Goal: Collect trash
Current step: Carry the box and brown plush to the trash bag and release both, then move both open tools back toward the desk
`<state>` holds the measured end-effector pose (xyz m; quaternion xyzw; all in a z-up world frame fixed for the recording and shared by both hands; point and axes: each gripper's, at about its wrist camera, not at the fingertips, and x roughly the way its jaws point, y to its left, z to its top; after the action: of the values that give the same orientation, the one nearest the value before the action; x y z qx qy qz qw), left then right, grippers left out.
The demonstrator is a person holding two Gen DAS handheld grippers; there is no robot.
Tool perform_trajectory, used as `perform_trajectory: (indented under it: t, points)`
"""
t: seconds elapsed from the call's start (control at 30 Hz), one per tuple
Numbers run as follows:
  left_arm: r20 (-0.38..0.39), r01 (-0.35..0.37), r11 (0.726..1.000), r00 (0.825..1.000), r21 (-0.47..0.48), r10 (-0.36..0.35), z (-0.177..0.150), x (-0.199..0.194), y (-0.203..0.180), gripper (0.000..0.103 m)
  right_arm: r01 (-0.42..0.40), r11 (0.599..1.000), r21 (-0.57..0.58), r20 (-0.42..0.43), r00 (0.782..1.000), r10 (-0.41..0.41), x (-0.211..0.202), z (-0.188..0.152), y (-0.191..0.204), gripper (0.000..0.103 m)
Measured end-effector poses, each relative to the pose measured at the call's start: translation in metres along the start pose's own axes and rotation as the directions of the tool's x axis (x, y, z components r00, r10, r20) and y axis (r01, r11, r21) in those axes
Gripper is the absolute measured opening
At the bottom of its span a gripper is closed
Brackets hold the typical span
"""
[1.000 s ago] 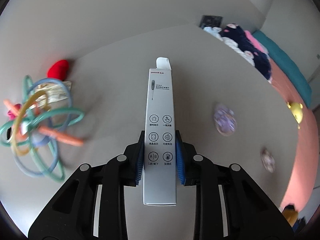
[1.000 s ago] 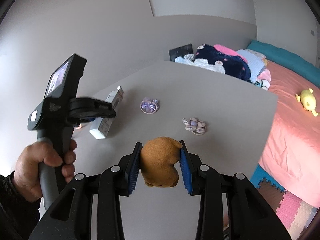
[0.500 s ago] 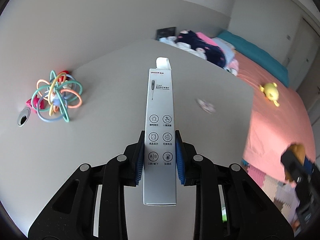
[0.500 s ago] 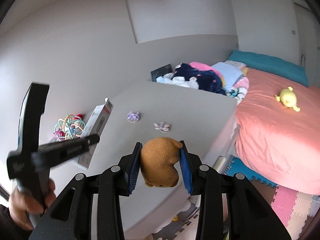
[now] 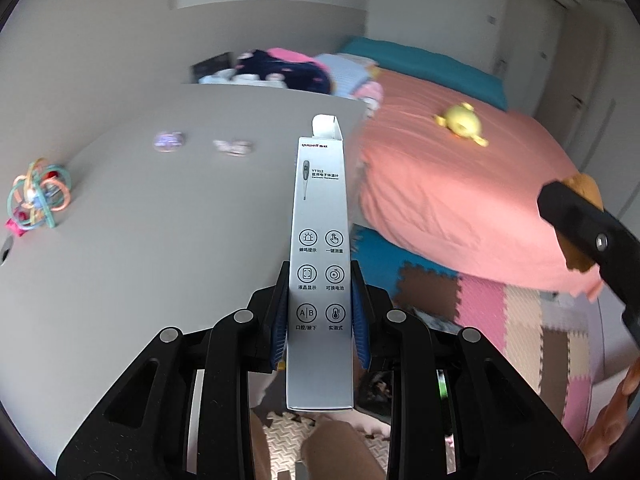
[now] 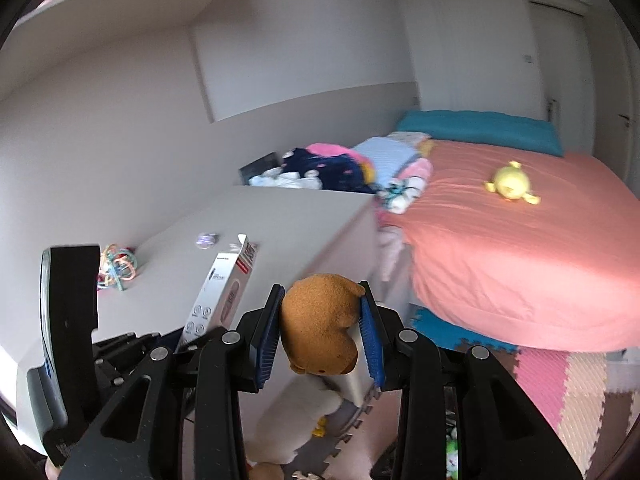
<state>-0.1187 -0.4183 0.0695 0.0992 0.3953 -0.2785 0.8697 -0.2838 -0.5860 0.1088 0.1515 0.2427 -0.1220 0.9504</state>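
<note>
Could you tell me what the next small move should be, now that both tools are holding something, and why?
Probably carry both loads on toward a bin, once one is found. The left tool is clamped on the thermometer box, the right tool on the brown plush, so neither can pick up more, and no bin shows in either view.

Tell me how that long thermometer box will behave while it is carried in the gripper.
The thermometer box is probably light, thin cardboard, so hard squeezing could dent it. The left gripper pinches it near its lower end, leaving most of its length sticking out, so it may pivot. Its open top flap suggests it is empty.
</note>
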Motion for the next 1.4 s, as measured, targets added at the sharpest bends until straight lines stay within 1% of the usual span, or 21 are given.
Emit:
perform_trajectory:
  t: [0.17,0.4,0.57,0.67,0.8,0.87,0.9,0.93,0.97,1.0,1.03,1.07,1.13,1.27,1.4]
  points:
    - [-0.034,0.074,0.993,0.997,0.089,-0.071,-0.017,0.008,-0.051,0.027,0.087,0.995,0.052,0.000,0.996,-0.087,-0.023,-0.017,-0.045,0.038]
    - [-0.111,0.167,0.968,0.983,0.187,-0.148,-0.046,0.025,-0.110,0.027,0.189,0.974,0.124,-0.026,0.982,-0.188,-0.044,-0.045,-0.101,0.038]
    - [-0.170,0.213,0.945,0.970,0.247,-0.174,-0.070,0.035,-0.145,0.027,0.240,0.954,0.179,-0.056,0.971,-0.234,-0.050,-0.066,-0.137,0.038]
    - [-0.197,0.228,0.930,0.965,0.288,-0.176,-0.084,0.041,-0.163,0.027,0.265,0.943,0.203,-0.085,0.964,-0.253,-0.049,-0.079,-0.155,0.038]
    - [-0.227,0.246,0.912,0.958,0.328,-0.176,-0.099,0.049,-0.182,0.027,0.294,0.928,0.229,-0.132,0.954,-0.269,-0.040,-0.096,-0.174,0.038]
    - [-0.247,0.267,0.906,0.950,0.328,-0.191,-0.103,0.055,-0.186,0.027,0.306,0.921,0.241,-0.162,0.949,-0.272,-0.032,-0.103,-0.183,0.038]
    - [-0.264,0.278,0.904,0.944,0.326,-0.195,-0.105,0.058,-0.187,0.040,0.311,0.917,0.249,-0.183,0.945,-0.271,-0.027,-0.107,-0.186,0.039]
    - [-0.281,0.281,0.902,0.941,0.329,-0.190,-0.107,0.062,-0.188,0.063,0.320,0.910,0.264,-0.206,0.940,-0.271,-0.022,-0.110,-0.191,0.053]
    - [-0.280,0.269,0.903,0.944,0.335,-0.177,-0.108,0.064,-0.188,0.095,0.325,0.901,0.286,-0.221,0.938,-0.268,-0.020,-0.115,-0.197,0.091]
    - [-0.257,0.243,0.907,0.953,0.345,-0.158,-0.110,0.065,-0.188,0.097,0.331,0.890,0.313,-0.226,0.936,-0.268,-0.018,-0.120,-0.203,0.099]
    - [-0.232,0.219,0.907,0.963,0.360,-0.141,-0.110,0.065,-0.188,0.097,0.347,0.881,0.321,-0.225,0.932,-0.285,-0.018,-0.124,-0.207,0.101]
    - [-0.226,0.211,0.902,0.965,0.376,-0.131,-0.112,0.067,-0.190,0.097,0.379,0.871,0.313,-0.231,0.920,-0.318,-0.017,-0.128,-0.209,0.101]
    - [-0.235,0.202,0.896,0.965,0.395,-0.114,-0.114,0.071,-0.192,0.097,0.405,0.863,0.302,-0.237,0.909,-0.344,-0.016,-0.131,-0.213,0.101]
    - [-0.251,0.204,0.888,0.962,0.411,-0.105,-0.117,0.077,-0.196,0.097,0.408,0.857,0.314,-0.237,0.908,-0.346,-0.015,-0.134,-0.216,0.101]
    - [-0.258,0.207,0.888,0.961,0.410,-0.105,-0.116,0.079,-0.194,0.097,0.410,0.857,0.314,-0.239,0.907,-0.346,-0.015,-0.133,-0.216,0.101]
